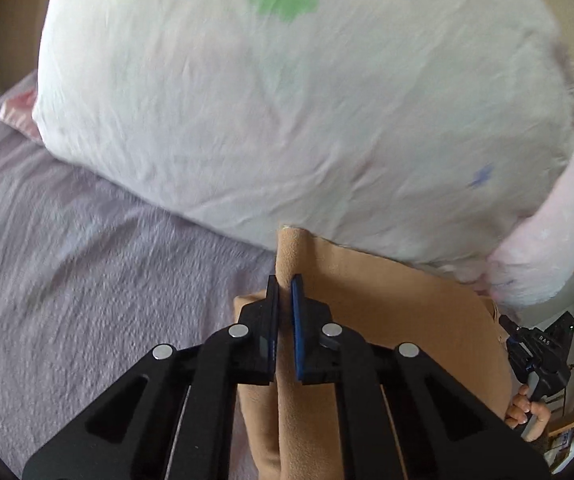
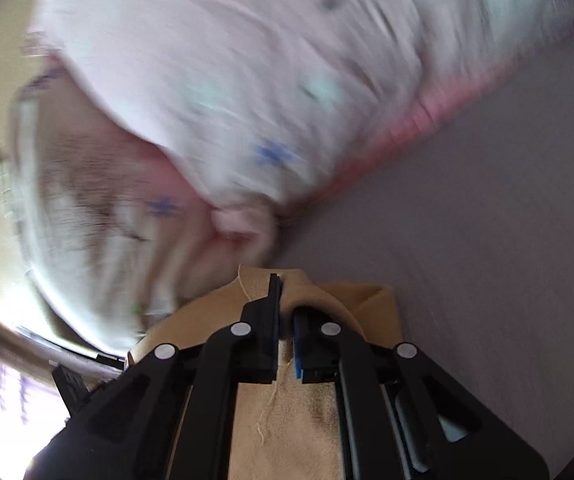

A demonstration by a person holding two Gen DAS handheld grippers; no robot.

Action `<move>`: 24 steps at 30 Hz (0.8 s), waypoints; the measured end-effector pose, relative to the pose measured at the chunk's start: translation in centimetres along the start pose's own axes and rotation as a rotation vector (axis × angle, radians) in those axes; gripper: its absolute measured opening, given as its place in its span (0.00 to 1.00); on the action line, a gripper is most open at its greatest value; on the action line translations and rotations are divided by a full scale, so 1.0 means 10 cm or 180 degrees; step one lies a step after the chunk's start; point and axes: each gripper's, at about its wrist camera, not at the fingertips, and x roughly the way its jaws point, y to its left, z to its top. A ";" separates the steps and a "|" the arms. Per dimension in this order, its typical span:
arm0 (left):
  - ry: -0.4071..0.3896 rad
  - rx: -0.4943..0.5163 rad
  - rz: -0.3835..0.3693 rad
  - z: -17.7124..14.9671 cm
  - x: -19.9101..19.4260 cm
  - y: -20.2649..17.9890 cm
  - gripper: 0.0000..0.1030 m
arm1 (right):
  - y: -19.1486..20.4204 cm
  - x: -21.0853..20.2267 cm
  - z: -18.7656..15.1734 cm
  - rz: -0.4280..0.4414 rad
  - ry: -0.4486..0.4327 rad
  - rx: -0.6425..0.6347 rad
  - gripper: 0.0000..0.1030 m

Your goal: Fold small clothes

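Tan garment pinched by both grippers, in front of a big white pillow.

The large white pillow with green and blue prints (image 1: 287,100) lies on a lilac textured bedspread (image 1: 67,260). Just before it, the soft tan fabric garment (image 1: 387,300) hangs lifted off the bedspread. The left gripper (image 1: 285,284) is clamped on a fold of it; the right gripper (image 2: 285,300) is closed over another edge.
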 end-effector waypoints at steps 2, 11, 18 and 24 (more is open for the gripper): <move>0.0091 -0.0139 -0.0036 -0.03 0.09 0.08 0.06 | -0.10 0.06 0.03 0.0040 0.0077 0.0271 0.09; -0.0404 -0.0529 -0.0390 0.03 -0.63 0.52 0.40 | -0.06 -0.76 -0.04 0.0546 -0.0852 0.0176 0.86; 0.0205 -0.0278 -0.0620 -0.50 -0.65 0.50 0.40 | 0.22 -0.59 -0.62 0.0653 0.0129 -0.0446 0.86; 0.0576 -0.0358 -0.0819 -0.81 -0.50 0.49 0.40 | 0.21 -0.49 -0.82 0.0333 0.0251 -0.0601 0.87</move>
